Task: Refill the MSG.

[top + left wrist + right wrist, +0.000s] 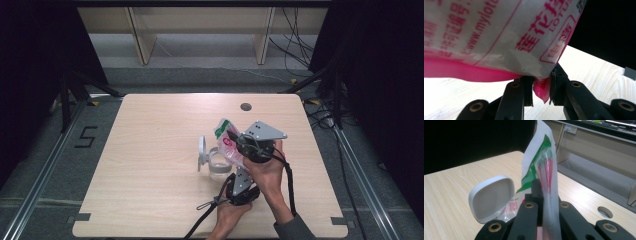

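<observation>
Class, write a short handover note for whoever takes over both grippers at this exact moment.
Left gripper: shut on the pink bottom corner of the bag.
Right gripper: shut on the bag's upper edge.
The bag is held tilted above the clear container, whose white lid stands open.
Done: bag gripped at both ends and positioned.
Left: likely emptying it into the container; whether it is opened cannot be told.

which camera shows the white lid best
The right gripper view: the lid stands open, its hollow inside facing the camera, beside the bag. The high view shows it small and edge-on. In the left gripper view the bag covers that area.
</observation>
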The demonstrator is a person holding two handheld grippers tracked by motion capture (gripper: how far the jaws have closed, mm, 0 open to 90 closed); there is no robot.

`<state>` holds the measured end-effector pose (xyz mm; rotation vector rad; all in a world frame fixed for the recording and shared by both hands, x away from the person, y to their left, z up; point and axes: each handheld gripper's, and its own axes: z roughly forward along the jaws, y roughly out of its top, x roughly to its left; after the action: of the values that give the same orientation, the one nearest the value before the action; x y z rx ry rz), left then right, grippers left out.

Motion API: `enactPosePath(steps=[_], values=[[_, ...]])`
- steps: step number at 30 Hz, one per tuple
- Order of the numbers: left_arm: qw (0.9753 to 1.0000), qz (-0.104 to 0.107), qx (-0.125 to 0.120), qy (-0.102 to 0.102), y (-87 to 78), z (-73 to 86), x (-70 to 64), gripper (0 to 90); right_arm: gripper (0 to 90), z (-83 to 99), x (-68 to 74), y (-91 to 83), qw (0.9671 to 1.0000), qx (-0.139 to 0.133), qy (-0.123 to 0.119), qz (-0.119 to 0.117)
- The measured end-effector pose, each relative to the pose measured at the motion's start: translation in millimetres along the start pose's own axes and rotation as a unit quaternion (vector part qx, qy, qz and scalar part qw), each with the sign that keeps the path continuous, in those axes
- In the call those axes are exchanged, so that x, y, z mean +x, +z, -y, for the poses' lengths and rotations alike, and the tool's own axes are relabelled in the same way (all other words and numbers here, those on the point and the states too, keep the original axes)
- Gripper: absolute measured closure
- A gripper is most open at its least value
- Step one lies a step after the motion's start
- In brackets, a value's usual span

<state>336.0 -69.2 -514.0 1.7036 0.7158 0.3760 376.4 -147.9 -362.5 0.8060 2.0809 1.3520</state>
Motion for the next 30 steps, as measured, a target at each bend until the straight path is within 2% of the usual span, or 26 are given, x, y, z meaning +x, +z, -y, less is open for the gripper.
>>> enactPosePath(steps=[2,5,8,9,10,11,12,14,16,17,19,24,25,26,27,29,30], values=[[1.0,-0.002,-0.001,-0.003,0.9,-0.1,0.0,75.6,90.0,0.2,0.9,1.1,1.0,-0.002,0.0,0.005],[1.0,0.001,-0.003,-0.001,1.0,-0.5,-0.1,75.7,90.0,-1.0,1.1,1.7,0.9999,0.004,-0.01,0.0],[1.0,0.005,-0.005,-0.002,2.2,-0.2,1.6,75.7,90.0,-1.2,2.9,2.8,1.0,0.006,-0.003,-0.001],[1.0,0.005,-0.004,-0.007,2.1,-0.2,1.0,75.8,90.0,-1.4,1.9,3.9,0.9998,0.001,-0.018,0.003],[0.9999,0.007,-0.005,-0.008,2.4,0.4,0.5,75.8,90.0,-1.2,3.9,4.2,0.9999,0.013,-0.009,0.001],[0.9999,0.01,-0.004,-0.005,2.6,0.5,0.4,75.8,90.0,-1.1,3.6,6.1,0.9997,0.012,-0.019,0.007],[0.9999,0.01,-0.004,-0.004,2.8,0.7,0.1,75.8,90.0,-0.9,3.7,6.5,0.9998,0.01,-0.015,0.011],[0.9999,0.011,-0.005,-0.003,2.8,0.5,0.2,75.9,90.0,-0.7,4.3,7.5,0.9998,0.015,-0.015,0.001],[0.9999,0.01,-0.011,-0.003,2.1,-0.2,0.0,75.9,90.0,-2.4,4.6,6.7,0.9996,0.005,-0.027,0.01],[0.9999,0.008,-0.013,-0.004,1.9,-0.6,-0.1,75.9,90.0,-3.2,6.2,6.2,0.9998,0.011,-0.015,0.002],[0.9998,0.014,-0.011,-0.004,2.9,-0.6,1.7,75.9,90.0,-3.8,5.0,7.1,0.9996,0.004,-0.025,0.011],[0.9998,0.012,-0.012,-0.007,3.9,0.7,2.0,76.0,90.0,-2.6,5.5,11.5,0.9992,0.011,-0.037,0.012],[0.9998,0.011,-0.014,-0.007,3.9,0.4,2.3,76.0,90.0,-3.1,5.8,11.1,0.9994,0.011,-0.032,0.004],[0.9998,0.012,-0.014,-0.007,3.8,-0.3,2.6,76.0,90.0,-3.5,6.6,10.4,0.9995,0.01,-0.029,0.007],[0.9998,0.013,-0.015,-0.008,4.0,-0.4,2.3,76.0,90.0,-4.3,5.6,9.4,0.9993,0.011,-0.035,0.003],[0.9997,0.015,-0.015,-0.011,5.1,0.6,1.7,76.0,90.0,-4.0,4.7,11.1,0.9991,0.008,-0.04,0.01],[0.9998,0.014,-0.012,-0.01,5.0,1.0,2.1,76.0,90.0,-3.3,4.7,11.9,0.9993,0.017,-0.033,0.001]])
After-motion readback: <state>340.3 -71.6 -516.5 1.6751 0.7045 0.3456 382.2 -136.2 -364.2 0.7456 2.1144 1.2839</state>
